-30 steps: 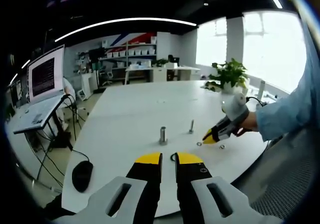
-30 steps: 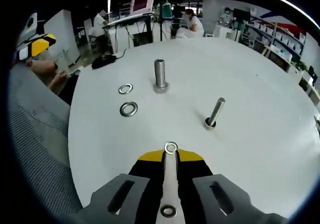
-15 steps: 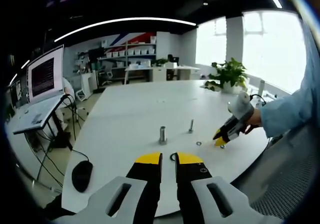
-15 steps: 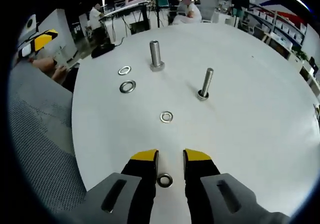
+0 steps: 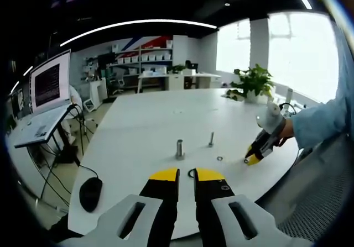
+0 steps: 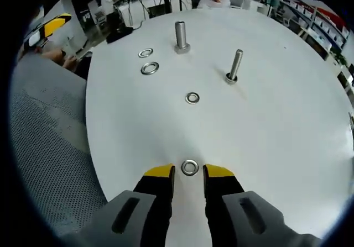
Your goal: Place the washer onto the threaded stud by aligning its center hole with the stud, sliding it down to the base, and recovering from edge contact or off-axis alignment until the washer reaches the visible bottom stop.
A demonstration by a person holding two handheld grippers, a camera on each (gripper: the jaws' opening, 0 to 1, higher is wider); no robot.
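Observation:
A small washer (image 6: 189,167) lies flat on the white table (image 6: 276,147), between the yellow tips of my open right gripper (image 6: 189,172). Farther on lie another small washer (image 6: 192,98) and two more (image 6: 149,68) near the far edge. A thick stud (image 6: 180,37) and a thin threaded stud (image 6: 235,66) stand upright and bare. In the left gripper view, my left gripper (image 5: 186,174) hovers off the table with a narrow gap and nothing held. Beyond it are the thick stud (image 5: 180,149), the thin stud (image 5: 211,139), a washer (image 5: 220,158) and the right gripper (image 5: 253,158).
A black mouse (image 5: 91,193) sits at the table's left edge. A laptop (image 5: 47,92) stands on a side desk and a potted plant (image 5: 254,81) on the table's far side. Grey mesh (image 6: 50,136) lies below the table edge. My left gripper's tip (image 6: 55,23) shows past it.
My right gripper widened its jaws and drew back from the washer at its tips, leaving it on the table. A second washer near the edge now lies between its tips. The left gripper stayed still.

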